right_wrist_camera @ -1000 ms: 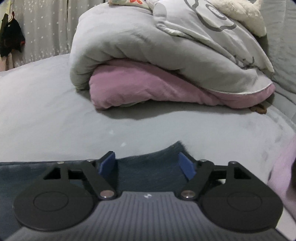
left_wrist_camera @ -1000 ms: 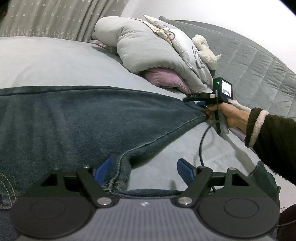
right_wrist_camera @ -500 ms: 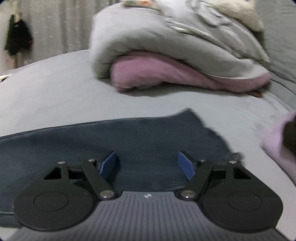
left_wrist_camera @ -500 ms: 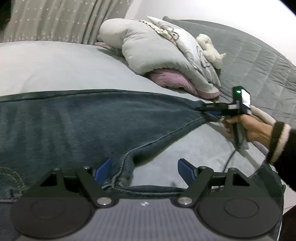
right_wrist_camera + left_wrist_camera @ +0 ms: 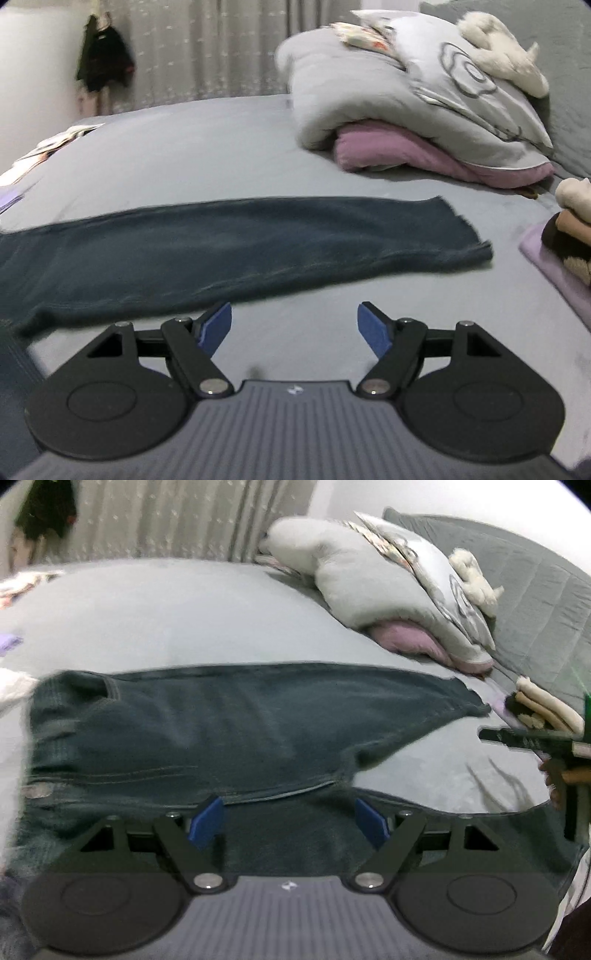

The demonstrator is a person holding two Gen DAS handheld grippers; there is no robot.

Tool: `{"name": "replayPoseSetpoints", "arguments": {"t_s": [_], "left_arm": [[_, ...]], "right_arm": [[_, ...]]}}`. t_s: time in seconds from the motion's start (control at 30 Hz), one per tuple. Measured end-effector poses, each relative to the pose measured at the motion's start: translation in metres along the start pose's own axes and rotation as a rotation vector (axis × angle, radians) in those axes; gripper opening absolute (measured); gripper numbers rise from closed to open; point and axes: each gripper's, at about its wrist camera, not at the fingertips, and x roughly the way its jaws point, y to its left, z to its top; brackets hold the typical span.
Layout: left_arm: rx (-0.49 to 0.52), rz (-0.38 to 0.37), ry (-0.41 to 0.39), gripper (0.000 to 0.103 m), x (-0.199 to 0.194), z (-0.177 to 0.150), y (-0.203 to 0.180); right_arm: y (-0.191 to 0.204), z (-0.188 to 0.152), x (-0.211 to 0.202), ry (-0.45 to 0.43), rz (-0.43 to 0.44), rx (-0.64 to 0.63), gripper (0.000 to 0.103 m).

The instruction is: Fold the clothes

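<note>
Both grippers have pulled back from the jeans (image 5: pixel 229 720): the right gripper (image 5: pixel 294 328), which a second ago had the leg's hem between its fingers, now hangs over bare grey bed (image 5: pixel 184 155) with jaws wide and empty. The left gripper (image 5: pixel 288 821) is likewise wide open, holding nothing, above the nearer denim edge. Lying flat with one leg stretched toward the folded duvet (image 5: pixel 369 590), the jeans look smoothed and ready for a first fold.
</note>
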Motion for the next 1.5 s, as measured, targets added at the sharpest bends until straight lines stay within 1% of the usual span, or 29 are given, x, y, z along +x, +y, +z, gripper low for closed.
{"name": "replayPoseSetpoints", "arguments": {"t_s": [0.13, 0.2, 0.23, 0.27, 0.33, 0.4, 0.47, 0.53, 0.6, 0.67, 0.7, 0.8, 0.83, 0.87, 0.93, 1.0, 1.03, 1.1, 1.13, 1.17, 1.2, 1.23, 1.27, 1.3, 1.33, 1.4, 1.5], "left_arm": [[-0.051, 0.006, -0.021, 0.079, -0.033, -0.02, 0.026], [-0.059, 0.004, -0.013, 0.079, -0.042, -0.03, 0.032], [-0.051, 0.006, -0.011, 0.079, -0.044, -0.036, 0.033], [-0.034, 0.012, -0.012, 0.079, -0.046, -0.041, 0.032], [-0.01, 0.025, -0.003, 0.079, -0.049, -0.051, 0.032], [0.002, 0.048, 0.031, 0.078, -0.05, -0.063, 0.038], [0.045, 0.053, 0.033, 0.076, -0.053, -0.075, 0.045], [0.08, 0.042, 0.013, 0.074, -0.055, -0.087, 0.05], [0.102, 0.046, 0.005, 0.074, -0.059, -0.093, 0.05], [0.137, 0.062, 0.001, 0.074, -0.061, -0.097, 0.045], [0.147, 0.068, 0.001, 0.074, -0.06, -0.097, 0.044], [0.186, 0.095, 0.012, 0.075, -0.06, -0.097, 0.037], [0.196, 0.1, 0.013, 0.075, -0.06, -0.097, 0.036], [0.205, 0.103, 0.013, 0.075, -0.06, -0.098, 0.036], [0.22, 0.104, 0.009, 0.075, -0.062, -0.1, 0.035], [0.232, 0.098, 0.009, 0.075, -0.064, -0.102, 0.036], [0.235, 0.093, 0.01, 0.075, -0.065, -0.102, 0.038], [0.235, 0.091, 0.016, 0.075, -0.067, -0.102, 0.039], [0.234, 0.092, 0.019, 0.075, -0.069, -0.101, 0.039], [0.234, 0.094, 0.016, 0.075, -0.07, -0.098, 0.037], [0.235, 0.097, 0.009, 0.075, -0.072, -0.095, 0.033], [0.244, 0.091, -0.005, 0.075, -0.075, -0.091, 0.027], [0.262, 0.073, -0.031, 0.075, -0.077, -0.088, 0.019], [0.278, 0.053, -0.052, 0.075, -0.078, -0.086, 0.007], [0.292, 0.031, -0.066, 0.075, -0.077, -0.083, -0.006], [0.326, -0.04, -0.088, 0.075, -0.071, -0.08, -0.04], [0.356, -0.16, -0.106, 0.075, -0.055, -0.08, -0.093]], "right_arm": [[0.049, -0.023, -0.033, -0.043, 0.086, -0.015, 0.076], [0.082, -0.035, -0.043, -0.053, 0.143, -0.061, 0.076], [0.091, -0.039, -0.045, -0.052, 0.161, -0.077, 0.076], [0.112, -0.047, -0.048, -0.047, 0.203, -0.12, 0.076], [0.139, -0.062, -0.051, -0.045, 0.254, -0.177, 0.076], [0.154, -0.076, -0.052, -0.035, 0.273, -0.227, 0.076], [0.159, -0.092, -0.05, -0.007, 0.26, -0.291, 0.076], [0.148, -0.102, -0.051, -0.008, 0.266, -0.303, 0.077], [0.115, -0.107, -0.06, 0.004, 0.288, -0.262, 0.077], [0.09, -0.109, -0.068, 0.015, 0.292, -0.248, 0.077], [0.071, -0.111, -0.074, 0.021, 0.286, -0.243, 0.077], [0.038, -0.119, -0.083, 0.033, 0.269, -0.221, 0.077], [0.016, -0.124, -0.089, 0.036, 0.265, -0.193, 0.077], [-0.006, -0.131, -0.097, 0.036, 0.273, -0.174, 0.077], [-0.03, -0.142, -0.105, 0.028, 0.274, -0.179, 0.077], [-0.064, -0.153, -0.119, 0.021, 0.262, -0.16, 0.077], [-0.073, -0.156, -0.121, 0.02, 0.259, -0.148, 0.077], [-0.101, -0.163, -0.134, 0.018, 0.241, -0.113, 0.076], [-0.107, -0.165, -0.138, 0.025, 0.226, -0.103, 0.077], [-0.121, -0.168, -0.145, 0.031, 0.164, -0.093, 0.077], [-0.131, -0.17, -0.152, 0.032, 0.131, -0.072, 0.077], [-0.135, -0.17, -0.154, 0.029, 0.115, -0.052, 0.077], [-0.139, -0.168, -0.159, 0.017, 0.078, -0.028, 0.077], [-0.137, -0.166, -0.163, 0.003, 0.056, -0.037, 0.077], [-0.133, -0.166, -0.165, -0.008, 0.053, -0.053, 0.077], [-0.11, -0.162, -0.162, -0.049, 0.076, -0.091, 0.077], [-0.087, -0.161, -0.147, -0.074, 0.104, -0.087, 0.077]]}}
